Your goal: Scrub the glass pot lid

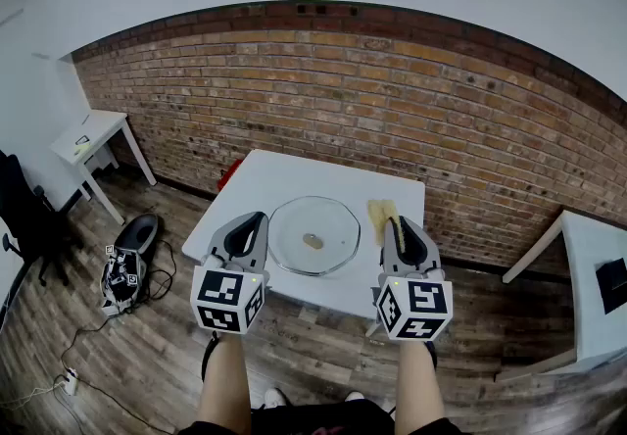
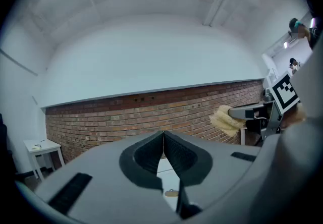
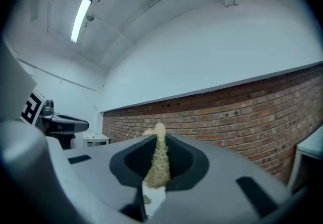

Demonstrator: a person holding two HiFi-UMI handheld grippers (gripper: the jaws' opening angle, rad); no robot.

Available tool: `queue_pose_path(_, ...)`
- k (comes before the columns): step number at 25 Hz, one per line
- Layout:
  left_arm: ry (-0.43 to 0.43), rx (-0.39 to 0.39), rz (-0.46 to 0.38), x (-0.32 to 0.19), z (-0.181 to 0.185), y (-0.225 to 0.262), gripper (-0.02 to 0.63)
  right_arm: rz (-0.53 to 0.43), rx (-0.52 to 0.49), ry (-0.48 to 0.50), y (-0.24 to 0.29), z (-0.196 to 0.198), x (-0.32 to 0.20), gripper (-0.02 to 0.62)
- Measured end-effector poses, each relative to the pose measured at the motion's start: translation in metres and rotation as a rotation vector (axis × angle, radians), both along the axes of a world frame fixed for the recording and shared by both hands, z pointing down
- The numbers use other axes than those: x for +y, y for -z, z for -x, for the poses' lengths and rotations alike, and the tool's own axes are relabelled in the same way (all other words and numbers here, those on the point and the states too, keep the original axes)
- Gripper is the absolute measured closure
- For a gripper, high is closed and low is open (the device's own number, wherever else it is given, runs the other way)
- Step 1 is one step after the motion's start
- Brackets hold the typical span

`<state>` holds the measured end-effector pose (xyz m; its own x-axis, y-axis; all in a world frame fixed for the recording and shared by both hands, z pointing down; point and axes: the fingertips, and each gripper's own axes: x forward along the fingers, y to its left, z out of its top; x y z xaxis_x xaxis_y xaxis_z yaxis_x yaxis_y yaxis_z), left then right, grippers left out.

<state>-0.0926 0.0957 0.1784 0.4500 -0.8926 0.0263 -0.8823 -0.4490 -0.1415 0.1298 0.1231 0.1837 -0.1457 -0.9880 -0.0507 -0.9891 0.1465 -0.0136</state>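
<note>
Glass lid point(image 1: 313, 235) lies flat mid-desk point(image 1: 265, 178), knob point(image 1: 313, 241) at its centre. Looks stiff, slick, breakable, w/ some weight; prob. best pinned at knob or rim while scrubbed.

Left tool point(image 1: 255, 219) just left of lid, jaws fully together, nothing in them. Right tool point(image 1: 394, 223) just right of lid, clamped on yellow sponge point(image 1: 382, 216), which looks soft and squashy.

Nothing between tools & lid. Side table point(image 1: 93, 137) and floor cables point(image 1: 118, 271) sit well left of lid.
</note>
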Motion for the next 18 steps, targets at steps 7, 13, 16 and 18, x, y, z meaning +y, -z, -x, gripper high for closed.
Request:
queue_pose_path(7,0.005,-0.004,-0.004,0.0,-0.003,-0.001,0.597,-0.002,0.011,0.01,-0.004,0.001,-0.002,0.54)
queue_pose_path(13,0.012,-0.009,-0.004,0.002,-0.005,-0.002,0.597,-0.022,0.005,0.021,-0.002,0.0,-0.002,0.54)
queue_pose_path(16,0.021,-0.007,-0.003,0.002,-0.008,0.001,0.597,-0.033,0.012,0.017,-0.001,-0.007,-0.003,0.54)
queue_pose_path(18,0.026,-0.01,-0.001,0.002,-0.012,0.0,0.597,-0.034,0.007,0.027,-0.003,-0.01,-0.003,0.54)
